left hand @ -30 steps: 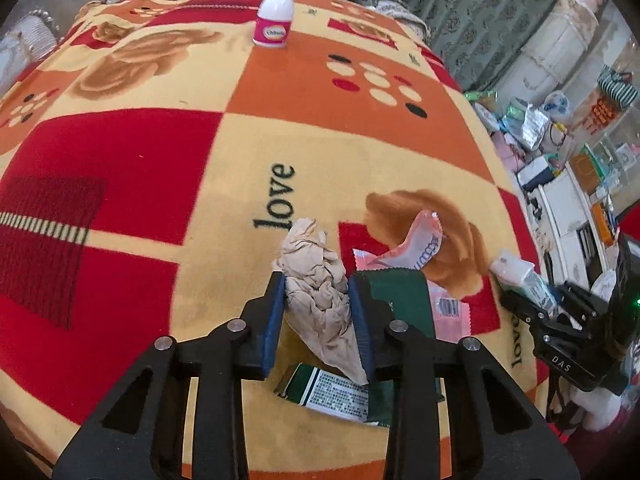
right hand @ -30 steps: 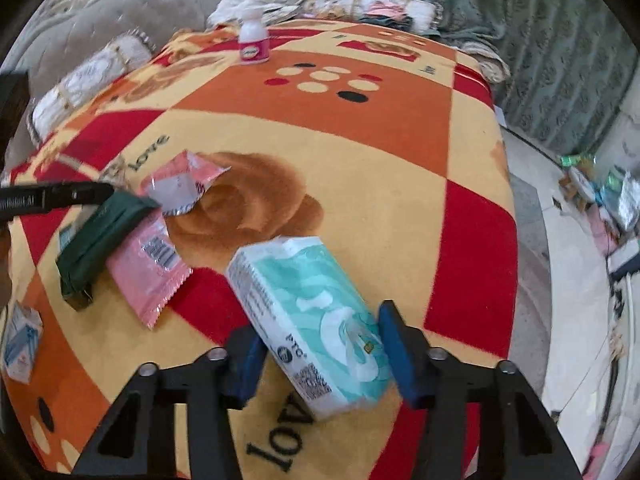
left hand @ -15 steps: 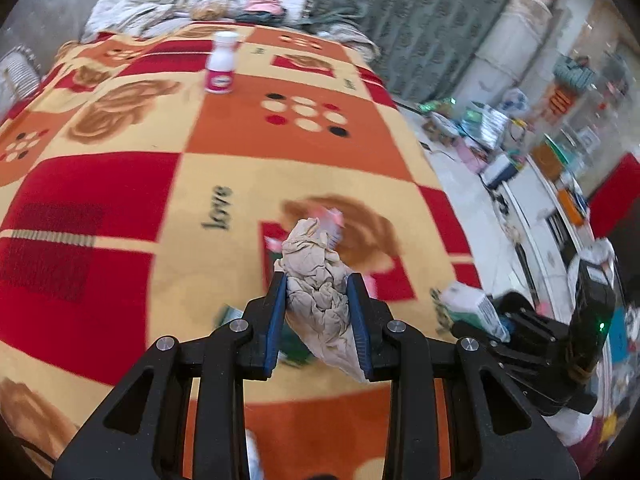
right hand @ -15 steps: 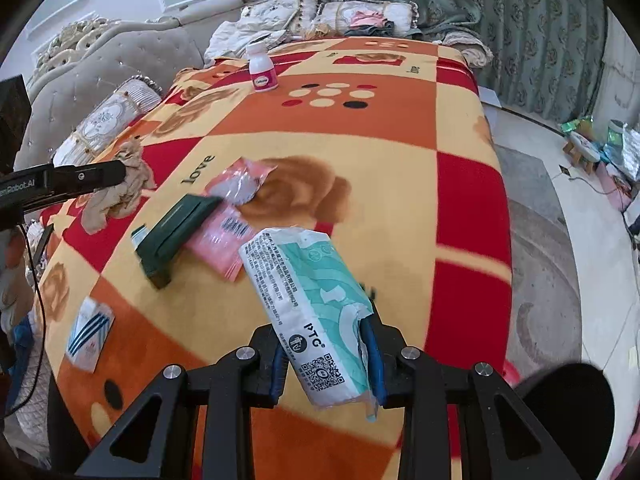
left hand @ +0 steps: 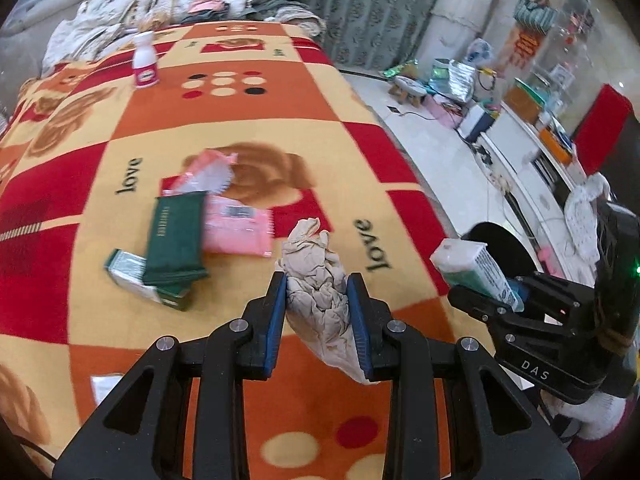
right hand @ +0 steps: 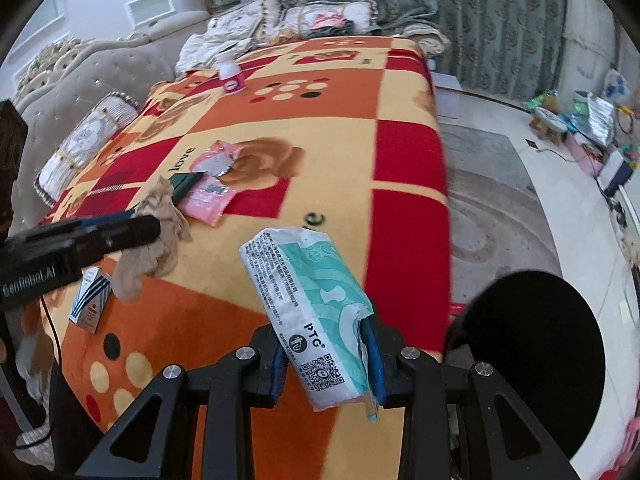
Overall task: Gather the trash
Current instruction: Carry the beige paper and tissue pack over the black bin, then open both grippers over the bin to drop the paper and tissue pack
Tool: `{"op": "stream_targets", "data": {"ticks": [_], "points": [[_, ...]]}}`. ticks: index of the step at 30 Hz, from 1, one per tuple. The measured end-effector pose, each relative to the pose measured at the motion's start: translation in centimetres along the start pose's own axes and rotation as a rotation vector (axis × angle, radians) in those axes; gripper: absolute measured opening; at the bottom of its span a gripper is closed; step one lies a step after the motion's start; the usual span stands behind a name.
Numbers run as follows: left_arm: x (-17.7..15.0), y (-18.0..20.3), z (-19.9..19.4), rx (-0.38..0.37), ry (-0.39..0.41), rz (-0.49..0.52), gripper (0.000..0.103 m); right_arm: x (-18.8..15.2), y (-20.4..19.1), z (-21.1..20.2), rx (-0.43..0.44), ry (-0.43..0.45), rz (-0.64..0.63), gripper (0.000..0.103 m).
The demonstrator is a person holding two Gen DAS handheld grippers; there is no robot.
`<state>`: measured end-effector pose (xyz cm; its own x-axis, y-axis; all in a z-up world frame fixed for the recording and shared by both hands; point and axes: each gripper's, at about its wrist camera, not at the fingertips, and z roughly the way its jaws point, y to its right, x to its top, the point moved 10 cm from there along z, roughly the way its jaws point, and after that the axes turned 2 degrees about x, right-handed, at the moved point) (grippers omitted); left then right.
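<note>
My left gripper is shut on a crumpled beige paper wad, held above the patterned blanket. My right gripper is shut on a teal and white tissue pack, lifted over the bed's near right corner. In the left wrist view the right gripper with the tissue pack shows at the right edge, above a black round bin. Still lying on the blanket are a dark green packet, pink wrappers and a green and white box.
A white bottle with a pink label stands at the far end of the bed. A small blue-striped box lies near the bed's front edge. The black bin sits on the floor to the right. Clutter and a white cabinet line the far right.
Both grippers have lifted and drawn back toward the bed's right edge with their loads. The right jaws closed tight on the tissue pack. The black bin has come into view.
</note>
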<state>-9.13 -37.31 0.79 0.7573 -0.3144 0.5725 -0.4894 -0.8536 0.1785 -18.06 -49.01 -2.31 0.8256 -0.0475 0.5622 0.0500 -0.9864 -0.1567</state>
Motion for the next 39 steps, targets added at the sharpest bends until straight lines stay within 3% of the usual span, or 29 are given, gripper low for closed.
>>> {"op": "stream_targets", "data": {"ticks": [25, 39], "points": [[-0.7, 15.6, 4.0, -0.195, -0.067, 0.129, 0.028, -5.4, 12.9, -5.5, -0.162, 0.017, 0.212, 0.031], [-0.8, 19.1, 6.1, -0.260, -0.114, 0.137, 0.031, -6.7, 16.6, -5.9, -0.181, 0.015, 0.298, 0.031]]}}
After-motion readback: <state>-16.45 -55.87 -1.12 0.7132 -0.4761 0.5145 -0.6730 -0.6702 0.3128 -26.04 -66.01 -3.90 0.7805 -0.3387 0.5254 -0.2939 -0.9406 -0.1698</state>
